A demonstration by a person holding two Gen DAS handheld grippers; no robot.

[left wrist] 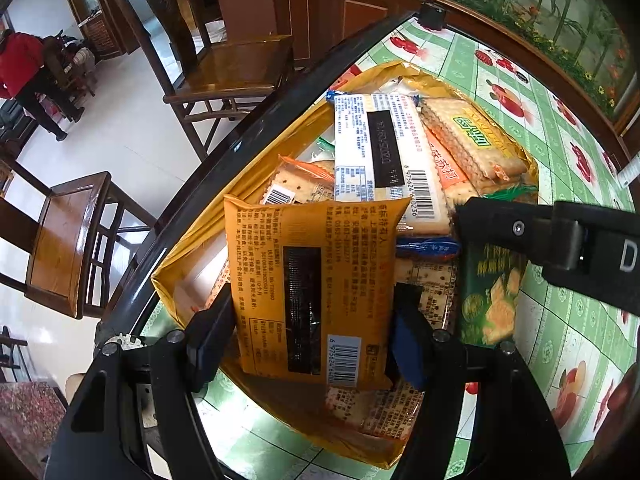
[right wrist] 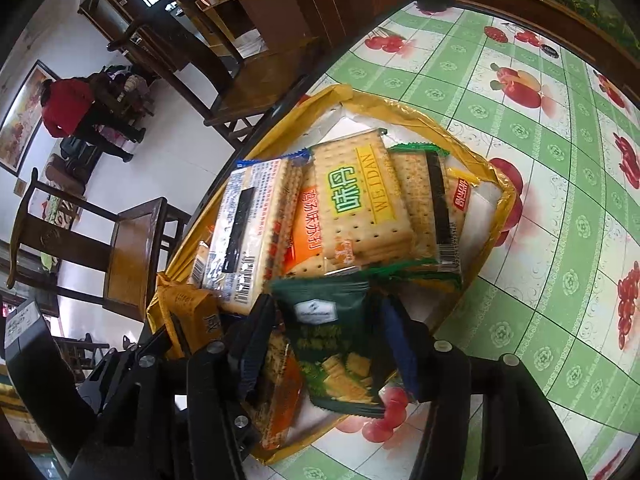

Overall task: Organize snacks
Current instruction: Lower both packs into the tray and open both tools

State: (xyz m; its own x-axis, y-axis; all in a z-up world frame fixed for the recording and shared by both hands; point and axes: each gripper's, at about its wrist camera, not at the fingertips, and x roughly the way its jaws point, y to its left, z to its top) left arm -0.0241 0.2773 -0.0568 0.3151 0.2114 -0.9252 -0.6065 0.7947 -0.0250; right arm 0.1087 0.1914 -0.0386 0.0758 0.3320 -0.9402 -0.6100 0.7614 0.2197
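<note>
My left claw (left wrist: 308, 332) is closed on the orange biscuit packet (left wrist: 308, 292): both pads press on its long edges, and the packet stands upright over the near end of the yellow tray (left wrist: 192, 260). The grip is only on the lower half, so I think the packet could tip or slip out and fall on the crackers lying below it. The tray lies close to the dark edge of the desk (left wrist: 580, 344), beside the wooden chair (left wrist: 68, 240); a packet that slides to that side could go over the edge to the floor. This claw points steeply down, a little forward.

My right claw (right wrist: 326, 344) is more to the right. Its jaws stand partly apart around the dark green biscuit packet (right wrist: 332, 348). The left pad seems clear of the wrapper, and for the right pad I cannot tell, so I judge this packet is released and rests on the pile at the near end of the tray. It leans on other wrappers, so it could slide off toward the tablecloth. Also this claw points steeply down, and the two claws are very near, so they could knock together. Behind lies the WEIDAN cracker pack (right wrist: 360, 204).
</note>
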